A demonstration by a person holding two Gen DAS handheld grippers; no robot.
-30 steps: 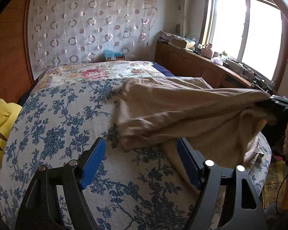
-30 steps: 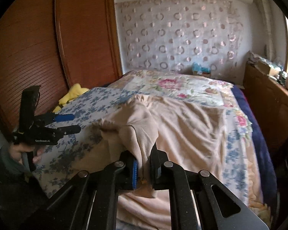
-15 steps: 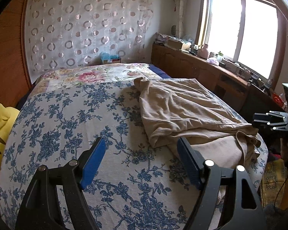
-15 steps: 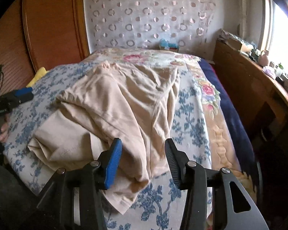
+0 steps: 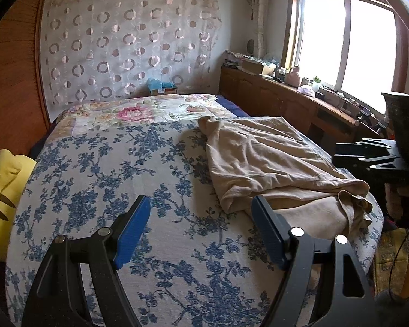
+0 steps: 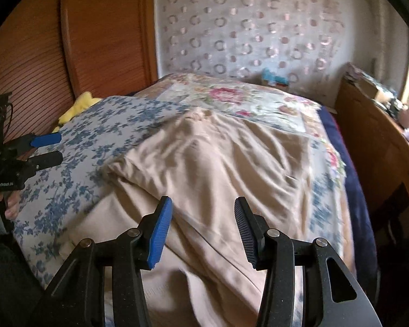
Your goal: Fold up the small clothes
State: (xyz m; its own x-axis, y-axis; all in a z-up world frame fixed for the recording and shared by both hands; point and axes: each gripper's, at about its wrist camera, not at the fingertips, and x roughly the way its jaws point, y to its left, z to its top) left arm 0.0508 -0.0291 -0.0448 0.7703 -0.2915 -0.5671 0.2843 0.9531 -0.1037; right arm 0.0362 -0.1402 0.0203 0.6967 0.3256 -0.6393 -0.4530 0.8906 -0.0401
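Note:
A beige garment (image 5: 272, 163) lies rumpled and roughly doubled over on the right side of the bed (image 5: 101, 169), its near end bunched at the bed's corner. In the right wrist view the same beige garment (image 6: 218, 169) fills the middle. My left gripper (image 5: 200, 231) is open over the blue-flowered bedspread, just left of the cloth's near edge, holding nothing. My right gripper (image 6: 203, 227) is open above the garment's near end, with nothing between its fingers. Each gripper also shows in the other's view: the right gripper (image 5: 373, 155) and the left gripper (image 6: 45, 150).
A yellow plush toy (image 5: 2, 196) lies at the bed's left edge beside the wooden wardrobe (image 6: 41, 54). A cluttered wooden cabinet (image 5: 286, 100) runs under the window on the right. A hand (image 6: 2, 204) holds the left gripper's handle.
My right gripper let go of the beige garment and opened; the cloth dropped from its lifted drape onto the bed. Both views have drawn back slightly. The left gripper stays open.

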